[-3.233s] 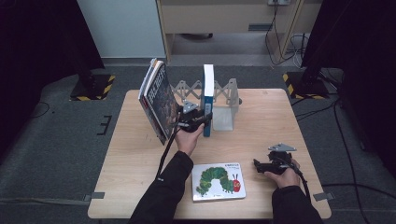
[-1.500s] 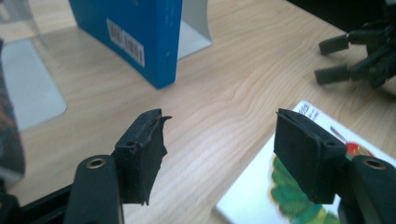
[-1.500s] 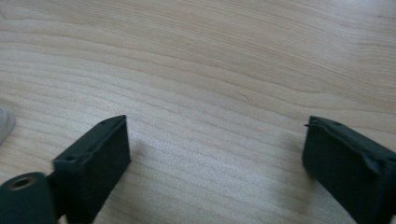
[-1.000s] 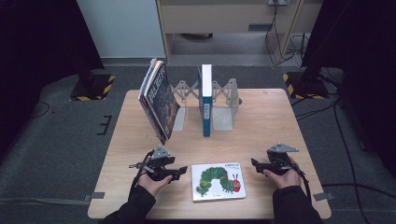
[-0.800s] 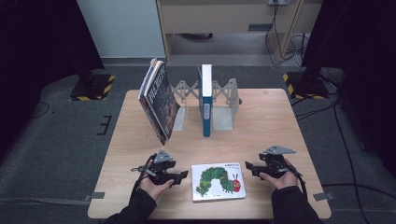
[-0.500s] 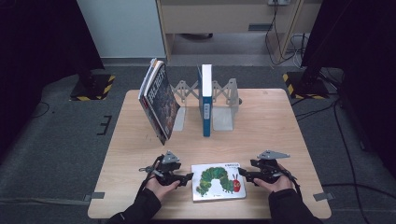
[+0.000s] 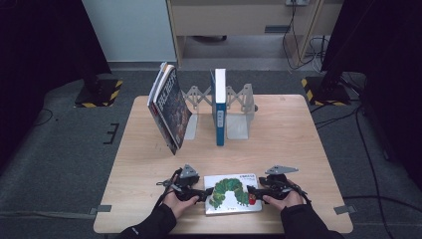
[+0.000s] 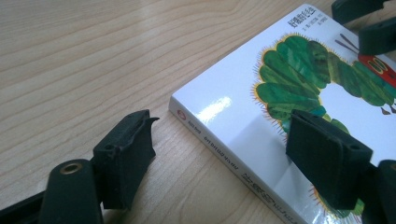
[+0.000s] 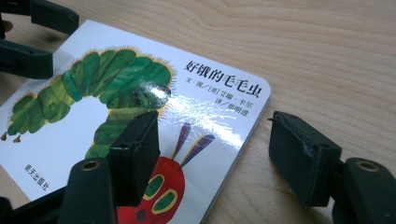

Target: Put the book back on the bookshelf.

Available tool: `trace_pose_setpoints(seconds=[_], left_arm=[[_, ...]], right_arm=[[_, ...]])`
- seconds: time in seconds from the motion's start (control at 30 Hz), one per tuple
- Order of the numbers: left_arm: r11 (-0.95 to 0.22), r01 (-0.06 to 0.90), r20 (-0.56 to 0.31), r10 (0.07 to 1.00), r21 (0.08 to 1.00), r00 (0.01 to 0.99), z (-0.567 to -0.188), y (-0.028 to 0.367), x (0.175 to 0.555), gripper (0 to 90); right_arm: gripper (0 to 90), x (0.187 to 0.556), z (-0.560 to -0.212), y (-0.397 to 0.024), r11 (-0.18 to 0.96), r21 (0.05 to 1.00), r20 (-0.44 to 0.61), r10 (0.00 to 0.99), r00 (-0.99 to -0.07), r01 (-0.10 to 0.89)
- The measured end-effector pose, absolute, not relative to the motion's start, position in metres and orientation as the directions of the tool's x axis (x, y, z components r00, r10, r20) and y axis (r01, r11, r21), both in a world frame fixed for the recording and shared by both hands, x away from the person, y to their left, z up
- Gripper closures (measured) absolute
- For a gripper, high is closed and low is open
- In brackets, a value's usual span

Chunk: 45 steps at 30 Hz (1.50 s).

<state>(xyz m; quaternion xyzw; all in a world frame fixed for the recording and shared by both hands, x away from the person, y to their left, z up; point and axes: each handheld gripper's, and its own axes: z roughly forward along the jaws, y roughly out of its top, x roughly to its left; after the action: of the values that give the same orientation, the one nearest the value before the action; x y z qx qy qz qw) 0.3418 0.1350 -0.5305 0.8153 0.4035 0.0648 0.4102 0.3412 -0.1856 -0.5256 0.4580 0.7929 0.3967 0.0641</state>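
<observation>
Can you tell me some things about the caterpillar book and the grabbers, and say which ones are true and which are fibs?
1. The caterpillar book lies flat on the table. True.
2. The left gripper has its jaws squeezed shut on the book. False: its jaws stand apart, one over the cover and one beside the spine, and have just been opening.
3. The right gripper has one jaw on each side of the book's edge. True; its jaws have just been closing.
4. The blue book lies flat too. False: it stands upright in the rack.
5. The dark book leans tilted at the rack's left end. True.
</observation>
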Motion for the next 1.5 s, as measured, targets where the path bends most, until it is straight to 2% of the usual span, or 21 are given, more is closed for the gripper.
trace_pose_setpoints(seconds=[0.1, 0.43, 0.67, 0.83, 1.27, 1.33, 1.5], left_arm=[[-0.321, 0.574, -0.220, 0.700, 0.753, 0.679, -0.535, 0.134, 0.341, 20.9], [-0.317, 0.576, -0.215, 0.709, 0.753, 0.672, -0.535, 0.132, 0.341, 19.8], [-0.344, 0.572, -0.191, 0.711, 0.744, 0.677, -0.535, 0.128, 0.341, 8.8], [-0.347, 0.574, -0.190, 0.712, 0.742, 0.676, -0.535, 0.127, 0.341, 6.7], [-0.343, 0.634, -0.206, 0.749, 0.693, 0.630, -0.528, 0.125, 0.335, 13.0], [-0.338, 0.641, -0.212, 0.752, 0.689, 0.624, -0.527, 0.124, 0.333, 14.5], [-0.348, 0.631, -0.239, 0.714, 0.694, 0.658, -0.527, 0.119, 0.329, 21.3]], right_arm=[[34.2, 0.340, -0.527, -0.183, 0.273, 0.687, 0.256, 0.776, -0.576, 0.673], [35.7, 0.339, -0.527, -0.181, 0.261, 0.687, 0.272, 0.773, -0.573, 0.678], [35.7, 0.339, -0.528, -0.180, 0.261, 0.690, 0.267, 0.775, -0.572, 0.675], [35.8, 0.339, -0.528, -0.179, 0.249, 0.687, 0.276, 0.780, -0.562, 0.683], [39.6, 0.340, -0.527, -0.184, 0.227, 0.679, 0.305, 0.777, -0.550, 0.698], [40.1, 0.339, -0.527, -0.185, 0.200, 0.668, 0.339, 0.775, -0.533, 0.716], [42.4, 0.339, -0.526, -0.188, 0.156, 0.662, 0.385, 0.769, -0.511, 0.733]])
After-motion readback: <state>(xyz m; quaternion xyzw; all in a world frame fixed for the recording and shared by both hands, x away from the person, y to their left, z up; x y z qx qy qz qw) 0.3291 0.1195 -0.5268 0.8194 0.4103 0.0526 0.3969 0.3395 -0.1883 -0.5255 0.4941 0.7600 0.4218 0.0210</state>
